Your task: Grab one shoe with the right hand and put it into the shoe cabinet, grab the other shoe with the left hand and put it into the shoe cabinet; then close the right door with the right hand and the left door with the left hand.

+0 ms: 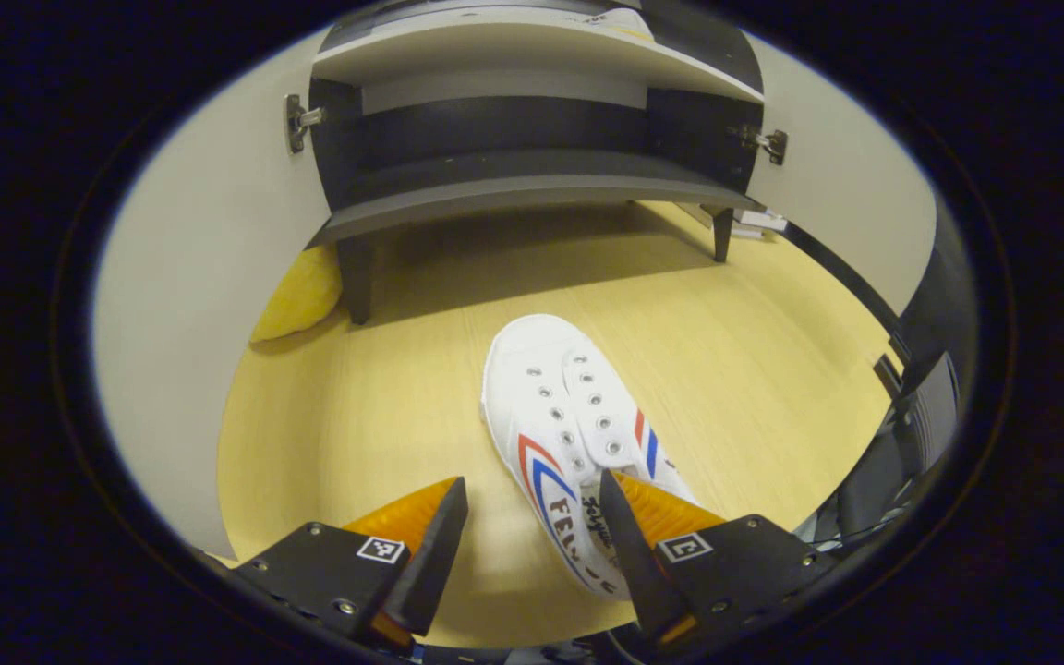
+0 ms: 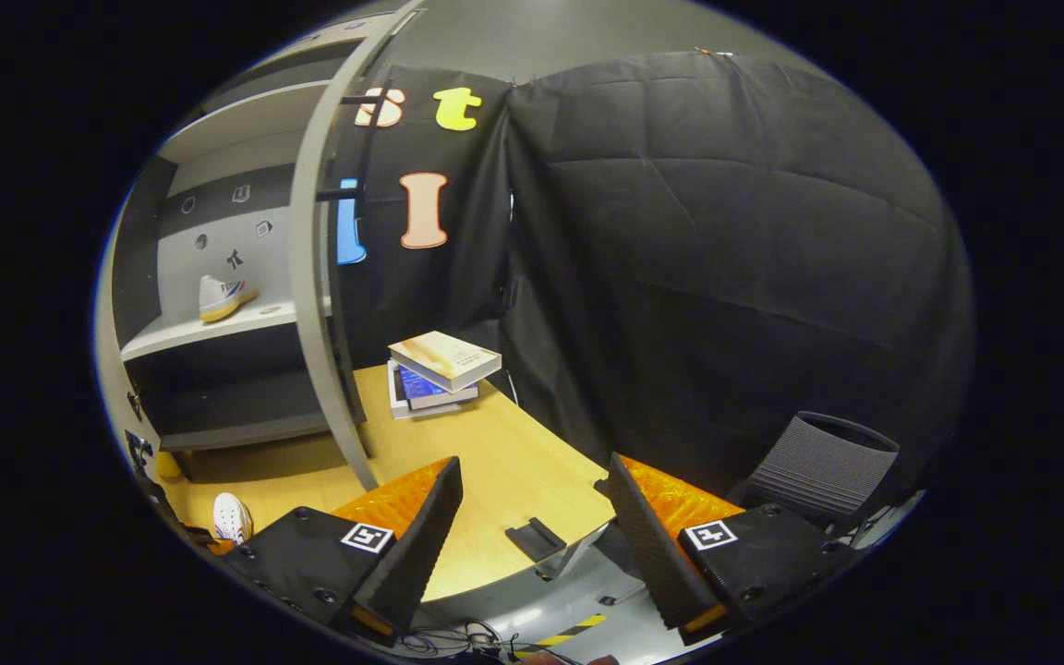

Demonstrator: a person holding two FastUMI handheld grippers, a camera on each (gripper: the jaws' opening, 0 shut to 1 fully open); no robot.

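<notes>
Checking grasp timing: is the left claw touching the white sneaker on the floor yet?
Cannot tell. In the left gripper view the open left claw straddles the white sneaker; its right finger overlaps the heel, with no clear gap or contact.

Black gripper (image 1: pixel 532 526) bodies w/ square markers

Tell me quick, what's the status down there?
Both grippers open: left gripper straddling the floor shoe's heel, right gripper empty. Other shoe already on cabinet shelf. Doors open, nothing in the way.
</notes>
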